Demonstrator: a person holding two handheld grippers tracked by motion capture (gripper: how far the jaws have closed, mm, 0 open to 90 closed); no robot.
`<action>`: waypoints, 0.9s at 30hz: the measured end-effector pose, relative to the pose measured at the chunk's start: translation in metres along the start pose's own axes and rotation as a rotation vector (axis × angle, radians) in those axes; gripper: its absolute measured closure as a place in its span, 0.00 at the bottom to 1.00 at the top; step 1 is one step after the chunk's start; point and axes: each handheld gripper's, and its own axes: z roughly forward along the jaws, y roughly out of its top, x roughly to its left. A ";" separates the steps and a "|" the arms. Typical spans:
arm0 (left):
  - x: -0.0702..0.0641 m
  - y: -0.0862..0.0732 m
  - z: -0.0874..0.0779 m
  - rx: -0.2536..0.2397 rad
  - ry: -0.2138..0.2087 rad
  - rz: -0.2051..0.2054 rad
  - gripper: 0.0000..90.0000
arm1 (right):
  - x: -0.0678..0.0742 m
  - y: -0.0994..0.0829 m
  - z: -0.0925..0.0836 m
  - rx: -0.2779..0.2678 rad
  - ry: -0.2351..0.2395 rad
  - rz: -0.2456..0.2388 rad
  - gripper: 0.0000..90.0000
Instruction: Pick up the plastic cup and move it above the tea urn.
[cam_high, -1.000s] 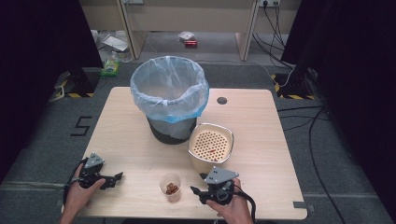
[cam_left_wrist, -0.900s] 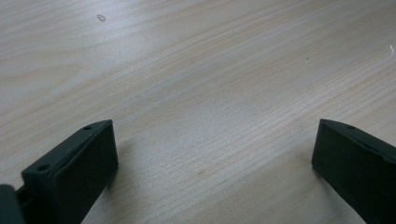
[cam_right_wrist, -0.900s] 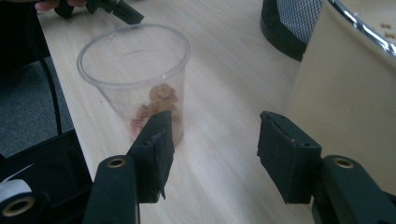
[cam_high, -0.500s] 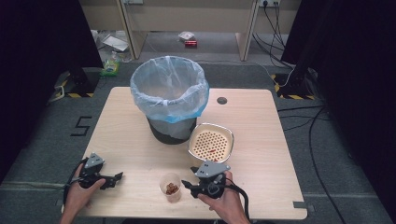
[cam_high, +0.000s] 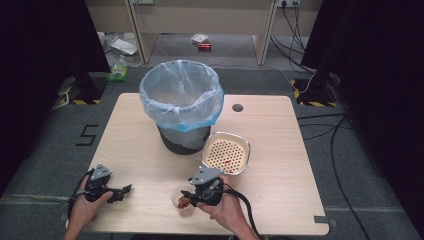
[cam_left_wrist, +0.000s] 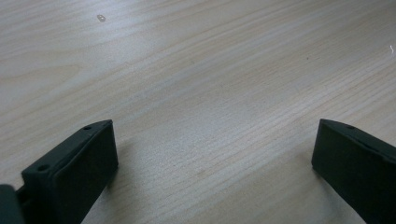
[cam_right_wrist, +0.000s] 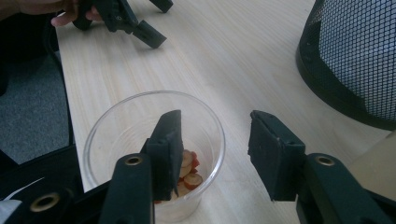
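A small clear plastic cup (cam_right_wrist: 140, 140) holding red and pale slices (cam_right_wrist: 189, 172) stands near the table's front edge (cam_high: 183, 204). My right gripper (cam_right_wrist: 215, 119) is open and straddles the cup's right wall, with one jaw inside the cup and the other outside. In the high view the right gripper (cam_high: 187, 195) reaches the cup from the right. My left gripper (cam_high: 124, 190) rests at the front left, open, with bare wood between its wide-set jaws (cam_left_wrist: 214, 128).
A black mesh bin (cam_high: 181, 100) lined with a blue bag stands mid-table, its mesh wall (cam_right_wrist: 355, 60) close on my right. A perforated strainer bowl (cam_high: 226, 152) sits beside it. The left gripper (cam_right_wrist: 135, 23) lies beyond the cup. The table edge (cam_right_wrist: 70, 116) is near.
My right gripper has moved left to the cup and now has one jaw inside it. The left gripper has stayed put.
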 end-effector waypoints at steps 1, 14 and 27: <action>0.000 0.000 0.000 0.000 0.000 0.000 0.00 | 0.000 0.000 0.000 0.000 0.000 0.000 0.62; 0.000 0.000 0.000 0.000 0.000 0.000 0.00 | 0.000 -0.012 0.002 0.066 0.048 -0.049 0.85; 0.000 0.000 0.000 0.000 0.000 0.000 0.00 | -0.002 -0.015 -0.006 0.029 0.060 -0.082 0.93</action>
